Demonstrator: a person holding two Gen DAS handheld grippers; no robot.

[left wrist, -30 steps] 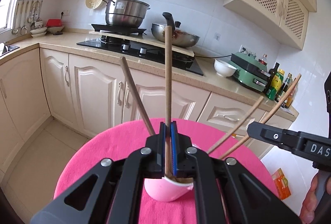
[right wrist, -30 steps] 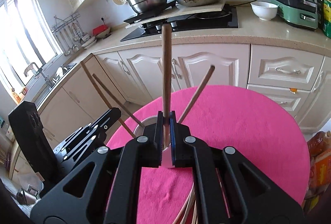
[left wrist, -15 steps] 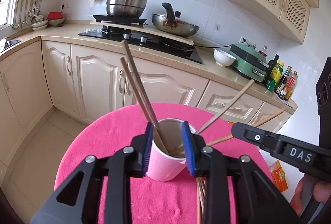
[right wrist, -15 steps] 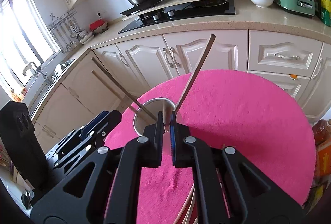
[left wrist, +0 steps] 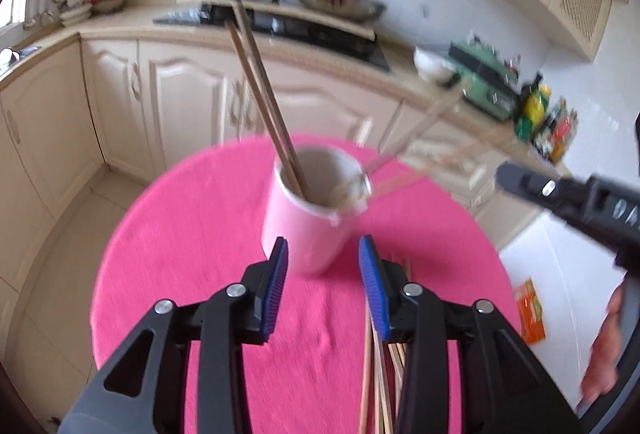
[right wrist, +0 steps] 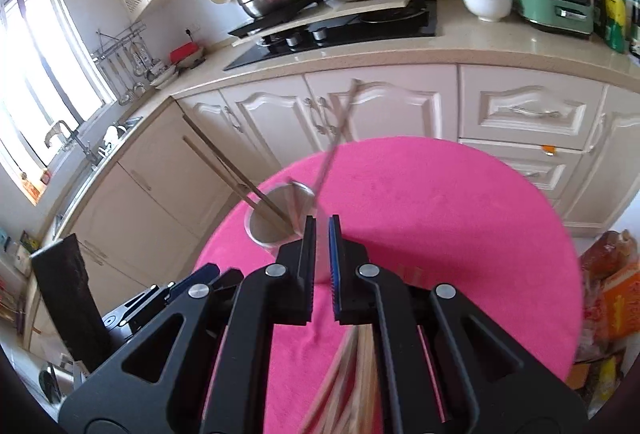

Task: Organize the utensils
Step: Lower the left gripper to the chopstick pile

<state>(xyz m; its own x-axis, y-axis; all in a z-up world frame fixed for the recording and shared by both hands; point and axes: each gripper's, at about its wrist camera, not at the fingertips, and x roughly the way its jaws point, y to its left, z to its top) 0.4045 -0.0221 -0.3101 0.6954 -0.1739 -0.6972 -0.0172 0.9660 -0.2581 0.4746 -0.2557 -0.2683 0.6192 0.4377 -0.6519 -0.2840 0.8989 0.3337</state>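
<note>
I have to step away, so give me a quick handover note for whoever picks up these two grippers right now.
Left gripper: fingers opening, nothing between them, just short of the pink cup.
Right gripper: fingers nearly shut, apparently empty.
Cup: upright on the pink tablecloth, with several chopsticks leaning in it; those on its right side are blurred.
Done: some chopsticks are in the cup.
Left: a loose bundle of chopsticks lies on the cloth under the grippers and needs to go into the cup.
</note>
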